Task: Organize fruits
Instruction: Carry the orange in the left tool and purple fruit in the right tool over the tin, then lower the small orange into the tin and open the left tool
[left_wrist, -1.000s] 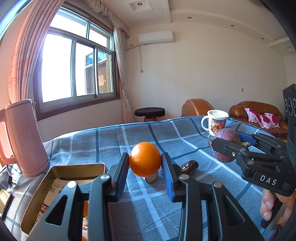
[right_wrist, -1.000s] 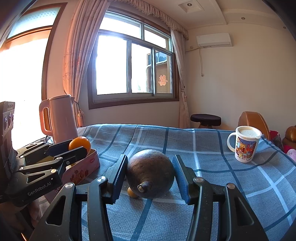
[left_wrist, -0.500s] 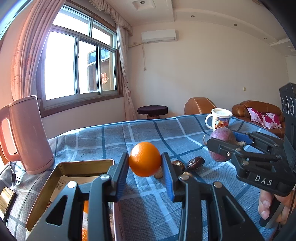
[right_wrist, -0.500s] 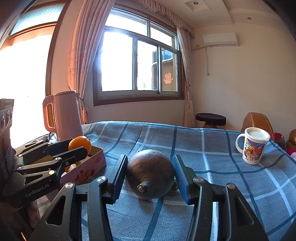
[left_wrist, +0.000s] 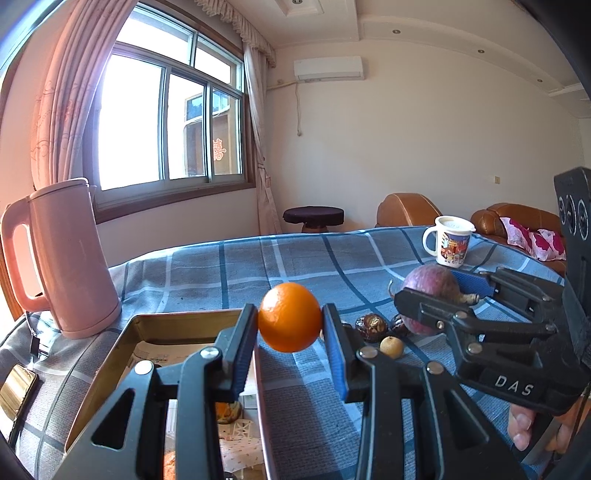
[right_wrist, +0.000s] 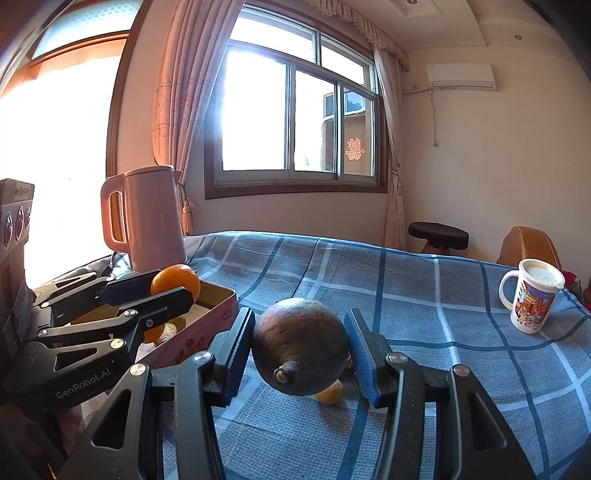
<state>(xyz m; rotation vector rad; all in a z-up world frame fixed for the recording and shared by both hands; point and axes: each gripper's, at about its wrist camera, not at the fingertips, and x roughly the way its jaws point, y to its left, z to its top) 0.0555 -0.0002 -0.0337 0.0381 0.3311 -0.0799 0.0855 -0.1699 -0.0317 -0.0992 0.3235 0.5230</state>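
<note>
My left gripper is shut on an orange, held in the air just over the right rim of an open gold tin box. In the right wrist view the same orange hangs above that box. My right gripper is shut on a round purple-brown fruit with a stub stem, lifted above the tablecloth; the left wrist view shows this fruit to the right of the orange. Dark dates and a small yellow fruit lie on the cloth between the grippers.
A pink kettle stands behind the box at the left. A printed white mug sits near the far right edge of the blue checked tablecloth. More orange fruit lies in the box. A hand grips the right tool.
Both grippers have shifted left with their fruits still held. The orange now hangs at the box's right rim, and the purple-brown fruit has come closer to the box.
</note>
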